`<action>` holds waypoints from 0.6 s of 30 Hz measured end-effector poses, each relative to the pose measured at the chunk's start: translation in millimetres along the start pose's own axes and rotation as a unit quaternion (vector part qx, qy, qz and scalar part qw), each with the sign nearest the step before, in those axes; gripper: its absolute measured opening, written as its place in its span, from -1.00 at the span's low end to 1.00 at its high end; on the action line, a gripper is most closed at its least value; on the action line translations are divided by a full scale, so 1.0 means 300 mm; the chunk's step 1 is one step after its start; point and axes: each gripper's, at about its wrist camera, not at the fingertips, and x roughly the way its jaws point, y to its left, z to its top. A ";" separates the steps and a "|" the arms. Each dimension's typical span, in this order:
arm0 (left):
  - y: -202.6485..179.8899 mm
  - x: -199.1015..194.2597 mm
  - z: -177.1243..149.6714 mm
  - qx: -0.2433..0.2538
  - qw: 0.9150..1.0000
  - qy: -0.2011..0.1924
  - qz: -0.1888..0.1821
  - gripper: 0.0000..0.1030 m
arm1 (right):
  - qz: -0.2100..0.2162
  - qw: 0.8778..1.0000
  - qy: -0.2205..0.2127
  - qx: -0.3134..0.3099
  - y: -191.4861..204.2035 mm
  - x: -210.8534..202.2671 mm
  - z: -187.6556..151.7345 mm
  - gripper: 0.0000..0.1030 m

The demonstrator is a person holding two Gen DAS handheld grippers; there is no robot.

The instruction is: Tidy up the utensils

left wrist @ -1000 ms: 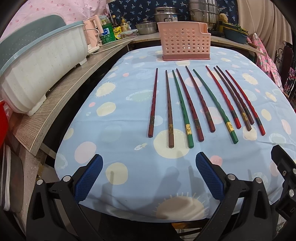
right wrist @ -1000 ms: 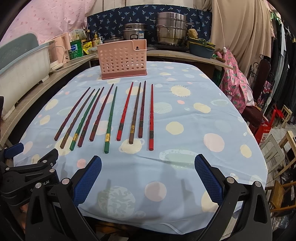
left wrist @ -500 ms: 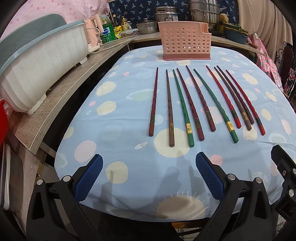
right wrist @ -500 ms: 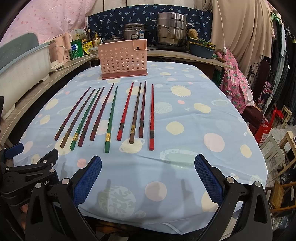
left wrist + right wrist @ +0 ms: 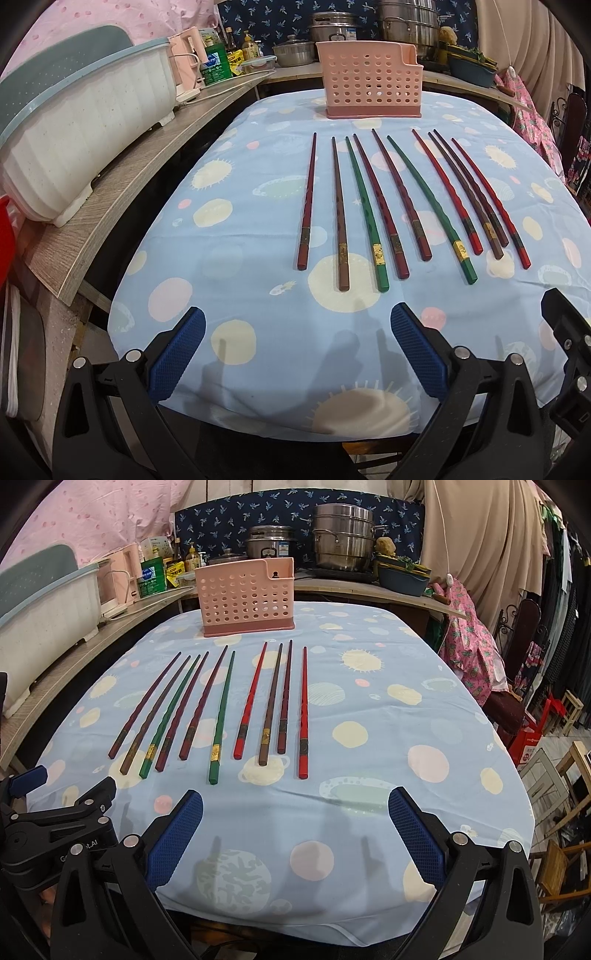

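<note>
Several chopsticks, red, brown, maroon and green, lie side by side on the blue spotted tablecloth (image 5: 236,258); the row shows in the left wrist view (image 5: 384,206) and the right wrist view (image 5: 221,709). A pink perforated utensil holder (image 5: 371,86) stands upright behind them, and it also shows in the right wrist view (image 5: 245,596). My left gripper (image 5: 295,350) is open and empty near the table's front edge, short of the chopsticks. My right gripper (image 5: 293,830) is open and empty beside it, also short of the row.
A white dish rack (image 5: 74,122) sits on a wooden shelf (image 5: 122,192) along the left. Pots (image 5: 341,535), bottles and a kettle stand on the counter behind the table. Chairs and stools (image 5: 517,686) are off the right side.
</note>
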 end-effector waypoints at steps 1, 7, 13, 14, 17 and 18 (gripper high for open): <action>-0.001 0.000 -0.003 0.000 1.000 0.000 0.000 0.86 | 0.000 1.000 0.000 0.000 0.000 0.000 0.000 0.87; 0.001 0.000 0.001 0.000 1.000 0.000 -0.001 0.86 | 0.002 1.000 0.001 0.000 0.004 0.005 -0.005 0.87; 0.000 0.002 -0.004 0.000 1.000 0.000 -0.002 0.86 | 0.002 1.000 0.001 0.000 0.008 0.004 -0.007 0.87; -0.001 0.001 -0.005 0.000 1.000 0.000 -0.002 0.86 | 0.003 1.000 0.001 0.000 0.006 0.005 -0.005 0.87; -0.003 0.000 -0.009 -0.001 1.000 0.000 -0.002 0.86 | 0.003 1.000 0.001 0.000 0.005 0.004 -0.005 0.87; -0.001 0.001 -0.006 0.000 1.000 0.000 -0.002 0.86 | 0.003 1.000 0.001 0.000 0.007 0.004 -0.006 0.87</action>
